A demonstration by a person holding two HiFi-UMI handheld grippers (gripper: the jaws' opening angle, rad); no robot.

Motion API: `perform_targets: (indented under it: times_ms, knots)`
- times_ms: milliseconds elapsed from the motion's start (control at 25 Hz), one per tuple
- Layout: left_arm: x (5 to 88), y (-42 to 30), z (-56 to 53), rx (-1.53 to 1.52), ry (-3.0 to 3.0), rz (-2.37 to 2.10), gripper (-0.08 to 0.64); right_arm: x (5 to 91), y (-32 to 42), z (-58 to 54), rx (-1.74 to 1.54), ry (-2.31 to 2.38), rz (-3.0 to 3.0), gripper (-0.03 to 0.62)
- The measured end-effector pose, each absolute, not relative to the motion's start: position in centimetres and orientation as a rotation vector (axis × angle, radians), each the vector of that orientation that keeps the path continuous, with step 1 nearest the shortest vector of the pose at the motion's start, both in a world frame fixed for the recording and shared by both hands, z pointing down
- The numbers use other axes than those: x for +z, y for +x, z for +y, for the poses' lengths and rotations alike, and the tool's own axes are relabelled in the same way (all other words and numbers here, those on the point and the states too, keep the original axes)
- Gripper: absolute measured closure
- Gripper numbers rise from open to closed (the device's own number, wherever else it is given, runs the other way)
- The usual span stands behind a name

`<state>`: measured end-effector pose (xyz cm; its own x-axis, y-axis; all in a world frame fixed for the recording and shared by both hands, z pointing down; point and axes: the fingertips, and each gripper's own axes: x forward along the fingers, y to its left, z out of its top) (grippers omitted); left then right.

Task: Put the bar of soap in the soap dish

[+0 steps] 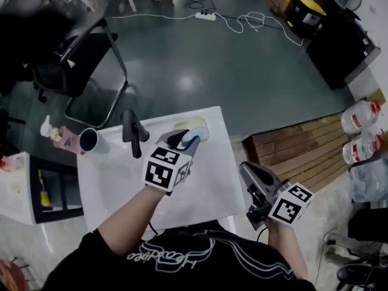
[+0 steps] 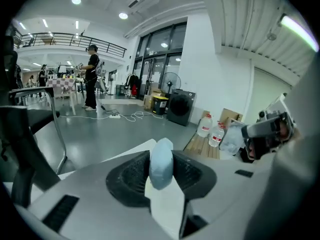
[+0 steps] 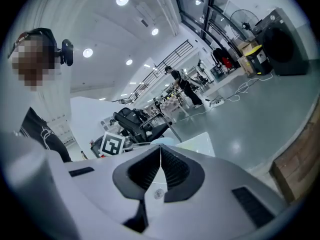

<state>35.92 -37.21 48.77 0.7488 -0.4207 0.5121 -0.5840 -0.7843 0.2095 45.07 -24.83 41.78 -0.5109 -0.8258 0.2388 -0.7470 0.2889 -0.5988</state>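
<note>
Soap (image 2: 161, 164): pale blue bar, clamped between the jaws of left gripper (image 1: 185, 140).
Right gripper (image 3: 160, 153): jaws pressed together, empty, beside table (image 1: 200, 193).
Soap dish (image 1: 195, 124): yellowish, at table's far edge, just beyond soap.

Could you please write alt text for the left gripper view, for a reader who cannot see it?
The left gripper clamps a pale blue soap bar on edge between its black pads, above a white table. Beyond lie a grey floor, water bottles and, at right, the right gripper.
</note>
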Motion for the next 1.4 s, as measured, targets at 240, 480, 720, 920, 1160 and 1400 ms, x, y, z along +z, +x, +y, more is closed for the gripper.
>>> perform_targets:
  times_ms: [240,480,720,920,1160,1400]
  knots:
    - [51.4,37.3,-39.2,0.698,2.504,-0.855,0.42,42.9,48.4,-27.3,-1.072,-1.437,2.468,0.563]
    - [54.0,38.7,-39.7,0.767,2.404,-0.853,0.42,44.4,50.4,-28.8,-1.132,-1.361,2.517,0.563]
    - [55.5,38.1,-40.4,0.784,2.297,-0.9,0.42,45.0,50.8,-30.7,-1.134,-1.292,2.538,0.563]
    - [55.8,38.2,-41.0,0.745,2.284,-0.944,0.419,45.3,51.2,-31.0,-1.139,-1.264,2.572,0.563]
    - [56.2,37.9,-42.2,0.755,2.315,-1.012,0.402,46.5,51.6,-31.0,-1.165,-1.264,2.605,0.563]
    - [56.4,37.0,-43.5,0.794,2.378,-1.103,0.323,46.6,51.4,-31.5,-1.142,-1.275,2.686,0.563]
